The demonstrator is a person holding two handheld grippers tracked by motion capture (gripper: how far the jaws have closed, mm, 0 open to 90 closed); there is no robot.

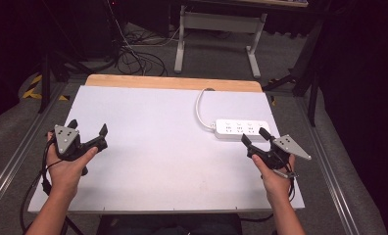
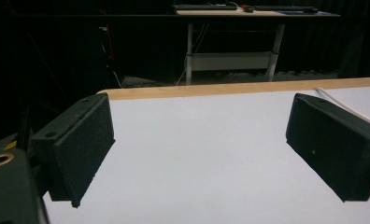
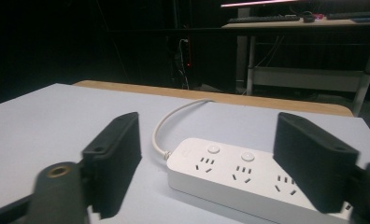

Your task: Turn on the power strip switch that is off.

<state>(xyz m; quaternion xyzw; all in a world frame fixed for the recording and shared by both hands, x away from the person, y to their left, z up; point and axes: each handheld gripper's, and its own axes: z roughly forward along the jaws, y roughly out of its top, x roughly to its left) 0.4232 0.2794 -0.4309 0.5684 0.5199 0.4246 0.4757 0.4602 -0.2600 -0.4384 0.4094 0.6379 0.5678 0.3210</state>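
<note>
A white power strip (image 1: 242, 129) with several sockets lies flat at the right of the white table top (image 1: 153, 147), its white cable (image 1: 200, 105) curving toward the far edge. My right gripper (image 1: 254, 137) hovers just in front of the strip, open, with nothing between its jaws. In the right gripper view the strip (image 3: 248, 179) lies a little ahead, between the two black pads (image 3: 115, 156), and its cable (image 3: 167, 126) runs off to the back. My left gripper (image 1: 88, 128) is held over the left side of the table, open and empty; its pads (image 2: 82, 147) frame bare white surface.
The table's far edge is a wooden strip (image 1: 172, 82). Metal rails (image 1: 11, 161) run along both sides. Beyond the table stand a desk frame (image 1: 216, 34) and loose cables (image 1: 133, 54) on a grey floor. The surroundings are dark.
</note>
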